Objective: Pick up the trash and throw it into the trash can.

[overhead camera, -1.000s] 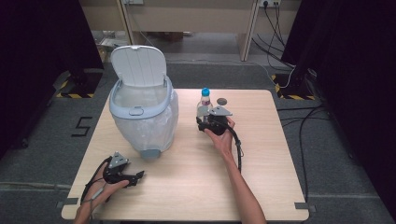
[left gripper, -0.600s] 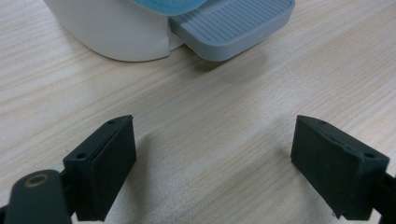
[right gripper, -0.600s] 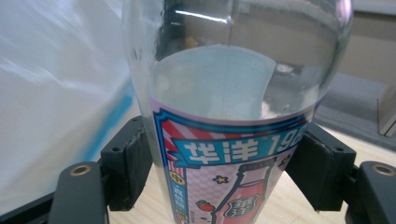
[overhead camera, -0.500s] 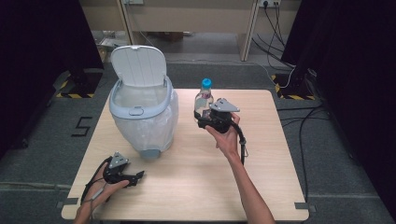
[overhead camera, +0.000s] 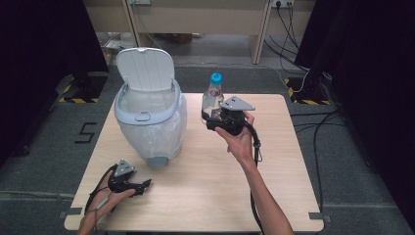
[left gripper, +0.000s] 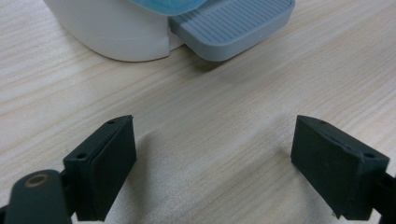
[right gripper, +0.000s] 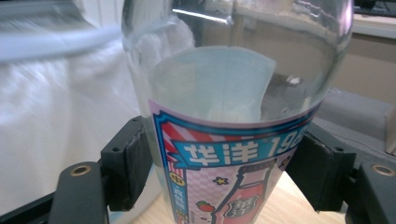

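Over the last second the right gripper (overhead camera: 215,119) has lifted a clear glass bottle with a blue cap and pink-and-blue label (overhead camera: 213,95) off the wooden table (overhead camera: 288,161), likely bound for the pale blue, open-lidded bin (overhead camera: 149,117) just left of it. Its jaws clamp the labelled body. The left gripper (overhead camera: 142,185), jaws wide apart and empty, rests before the bin.

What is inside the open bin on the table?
The bin holds a clear plastic liner, visible through its open lid. Its bottom is hidden by the rim and wall, so any contents cannot be seen.
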The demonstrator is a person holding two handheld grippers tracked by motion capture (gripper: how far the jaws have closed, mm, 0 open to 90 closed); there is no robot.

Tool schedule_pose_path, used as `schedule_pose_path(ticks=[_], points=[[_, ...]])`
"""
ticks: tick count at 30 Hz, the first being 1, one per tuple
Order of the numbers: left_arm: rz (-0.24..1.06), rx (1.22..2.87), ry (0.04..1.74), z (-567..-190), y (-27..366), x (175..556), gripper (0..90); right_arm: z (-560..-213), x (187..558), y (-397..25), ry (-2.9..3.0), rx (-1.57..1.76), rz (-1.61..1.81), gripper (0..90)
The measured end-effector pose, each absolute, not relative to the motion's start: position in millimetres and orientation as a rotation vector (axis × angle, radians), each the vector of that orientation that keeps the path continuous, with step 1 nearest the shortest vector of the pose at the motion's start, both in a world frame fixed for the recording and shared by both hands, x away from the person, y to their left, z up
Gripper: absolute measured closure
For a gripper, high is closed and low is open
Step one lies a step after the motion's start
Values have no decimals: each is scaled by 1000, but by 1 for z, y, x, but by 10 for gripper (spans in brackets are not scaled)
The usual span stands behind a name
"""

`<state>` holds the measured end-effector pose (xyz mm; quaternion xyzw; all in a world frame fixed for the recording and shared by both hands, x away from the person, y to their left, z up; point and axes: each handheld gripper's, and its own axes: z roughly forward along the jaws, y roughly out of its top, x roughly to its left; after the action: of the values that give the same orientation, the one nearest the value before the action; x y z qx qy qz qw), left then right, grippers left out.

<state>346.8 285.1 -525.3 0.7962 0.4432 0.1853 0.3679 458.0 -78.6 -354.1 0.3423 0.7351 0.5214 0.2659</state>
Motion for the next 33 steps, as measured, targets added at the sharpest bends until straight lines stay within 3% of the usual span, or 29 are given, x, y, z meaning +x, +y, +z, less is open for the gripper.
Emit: schedule_pose_path(ticks=[11,33], points=[[474,2044,1137,-525,286,347,132,-309,450,-64,2004,853,1419,284],[461,2039,1142,-525,287,347,132,-251,451,-27,1990,783,1464,284]])
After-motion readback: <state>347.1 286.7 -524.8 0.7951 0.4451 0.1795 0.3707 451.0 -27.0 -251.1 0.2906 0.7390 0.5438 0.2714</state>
